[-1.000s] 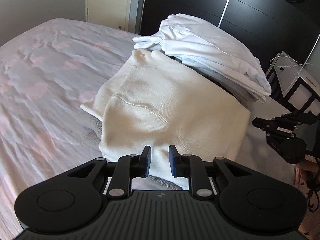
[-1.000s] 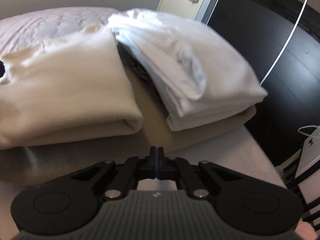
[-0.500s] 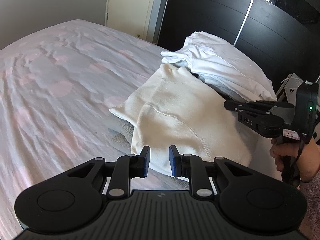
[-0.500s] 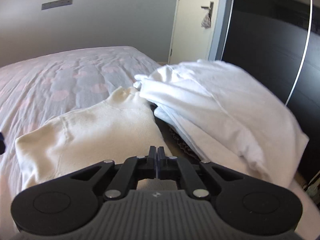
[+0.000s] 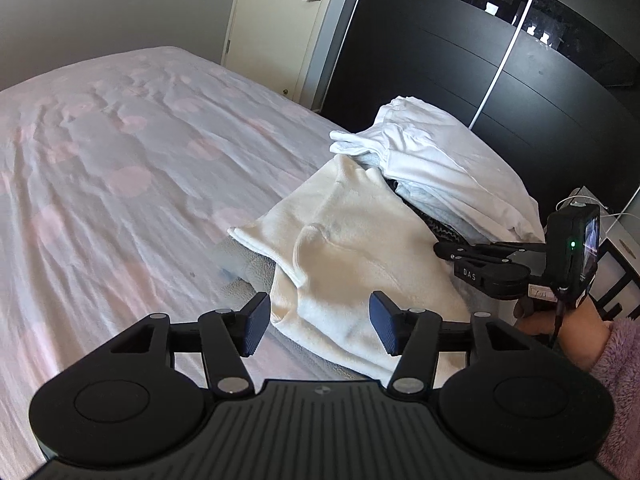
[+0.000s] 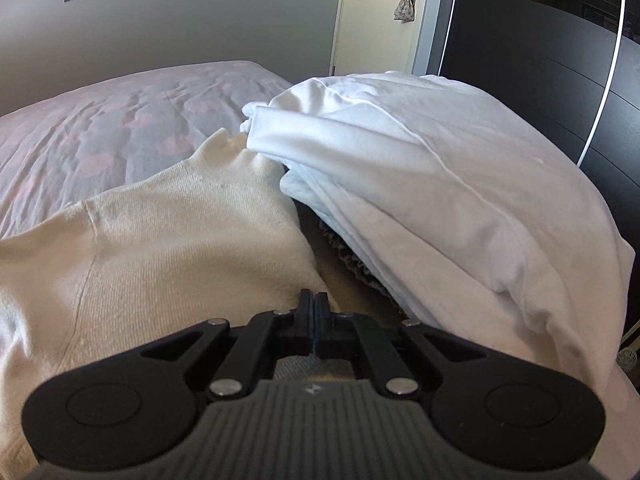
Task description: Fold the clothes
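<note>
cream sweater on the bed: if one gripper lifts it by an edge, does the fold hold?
Probably not: the cream sweater is soft knit and sags over what lies beneath, so it should drape and unfold. It looks thick, likely heavier than the white garment beside it. The fuzzy surface should grip.

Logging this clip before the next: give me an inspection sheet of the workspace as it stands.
Surface: bed, wrinkled pink-dotted sheet.
Job's things: cream sweater folded near the bed's edge; white stack beside it, overlapping its collar.
Clutter: nothing seen.
Grippers: left tool open, jaws just been opening, holding nothing; right tool shut, empty, above the sweater's edge.
Cables: white cable at far right.
Surroundings: dark wardrobe, door with a small pouch on its handle.
</note>
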